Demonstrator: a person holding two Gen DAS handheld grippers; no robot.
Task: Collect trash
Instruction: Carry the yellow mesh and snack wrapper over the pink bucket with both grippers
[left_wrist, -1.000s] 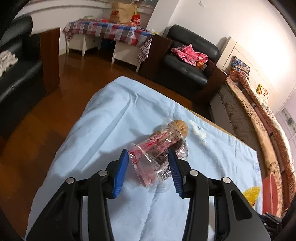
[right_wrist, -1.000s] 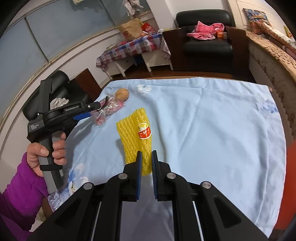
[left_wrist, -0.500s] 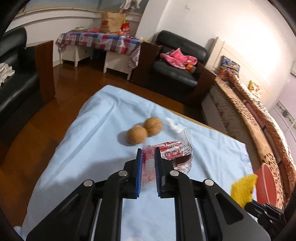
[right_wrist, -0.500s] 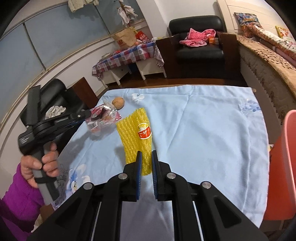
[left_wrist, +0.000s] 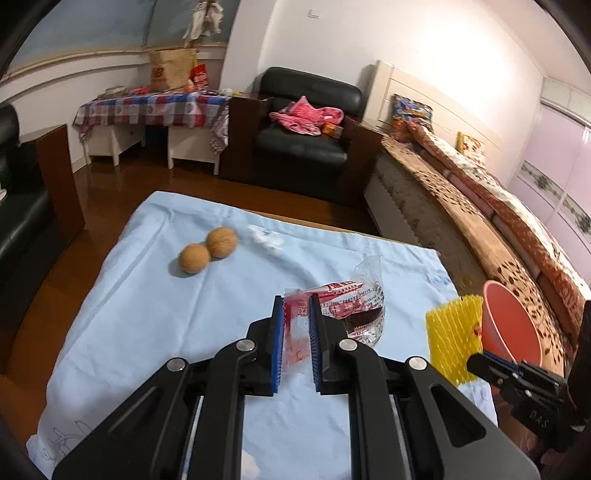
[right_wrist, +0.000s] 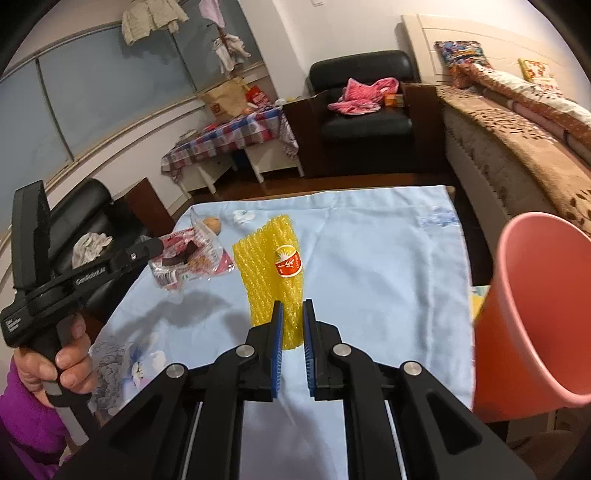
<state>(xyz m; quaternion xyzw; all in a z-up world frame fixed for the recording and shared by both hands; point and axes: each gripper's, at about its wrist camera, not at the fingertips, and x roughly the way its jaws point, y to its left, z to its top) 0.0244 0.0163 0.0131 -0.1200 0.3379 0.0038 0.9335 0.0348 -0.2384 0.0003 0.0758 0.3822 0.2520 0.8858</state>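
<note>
My left gripper (left_wrist: 296, 306) is shut on a clear red-printed plastic wrapper (left_wrist: 347, 308) and holds it above the blue tablecloth (left_wrist: 155, 314). The wrapper also shows in the right wrist view (right_wrist: 188, 258), hanging from the left gripper (right_wrist: 157, 245). My right gripper (right_wrist: 292, 310) is shut on a yellow foam fruit net (right_wrist: 271, 266) with a red-and-white sticker, lifted off the cloth. The net also shows in the left wrist view (left_wrist: 452, 339). A pink bin (right_wrist: 535, 317) stands just right of the table, its open mouth toward me; it shows in the left wrist view too (left_wrist: 511, 325).
Two brown round nuts (left_wrist: 207, 249) lie on the far left part of the cloth, with a small white scrap (left_wrist: 266, 238) beside them. Beyond the table are a black armchair (left_wrist: 306, 133), a checked side table (left_wrist: 155, 110) and a long patterned couch (left_wrist: 498, 221).
My left gripper closed on the wrapper and lifted it off the two nuts, carrying it right. My right gripper carried the yellow net right, and the pink bin came close into view.
</note>
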